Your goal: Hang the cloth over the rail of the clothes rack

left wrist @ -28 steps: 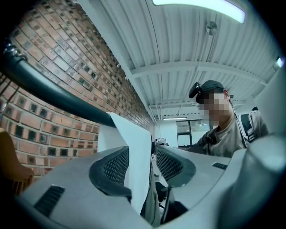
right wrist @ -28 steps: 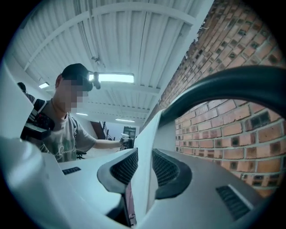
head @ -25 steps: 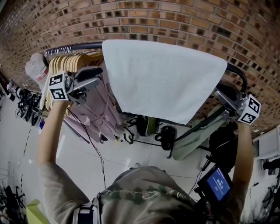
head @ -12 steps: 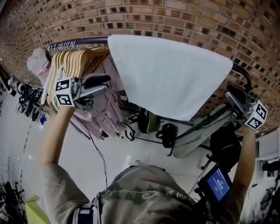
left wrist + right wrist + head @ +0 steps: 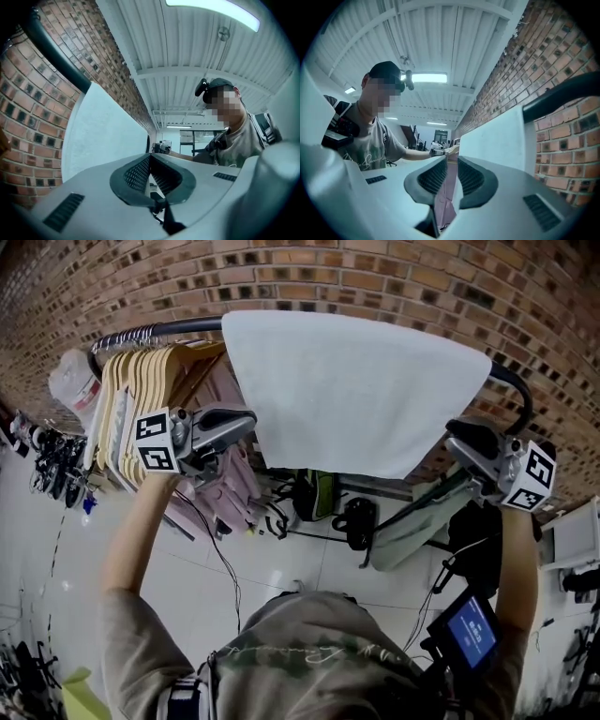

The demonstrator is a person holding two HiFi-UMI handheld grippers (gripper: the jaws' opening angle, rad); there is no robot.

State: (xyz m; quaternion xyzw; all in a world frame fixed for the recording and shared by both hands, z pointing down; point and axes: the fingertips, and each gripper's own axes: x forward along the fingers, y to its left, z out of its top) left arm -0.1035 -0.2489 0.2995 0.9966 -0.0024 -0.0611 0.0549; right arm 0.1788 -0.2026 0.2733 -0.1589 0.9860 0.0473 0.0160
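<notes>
The white cloth (image 5: 356, 390) hangs draped over the dark rail (image 5: 155, 332) of the clothes rack, in front of the brick wall. My left gripper (image 5: 246, 420) is just left of the cloth's left edge, shut with nothing between its jaws. My right gripper (image 5: 457, 432) is below the cloth's right corner, open and empty, apart from the cloth. In the left gripper view the cloth (image 5: 103, 136) and rail (image 5: 56, 56) lie beyond the closed left gripper (image 5: 150, 157). In the right gripper view the cloth (image 5: 497, 140) hangs to the right of the right gripper (image 5: 451, 164), under the rail (image 5: 562, 93).
Several wooden hangers (image 5: 150, 371) with pink garments (image 5: 220, 474) fill the rail's left part. Dark bags (image 5: 356, 521) sit on the floor under the rack. Shoes (image 5: 52, 465) line the far left. A small screen (image 5: 472, 634) is at my right side.
My left gripper has moved right, closer to the cloth's left edge, and its jaws have shut. The right gripper has shifted slightly left under the cloth's corner. The cloth stays on the rail.
</notes>
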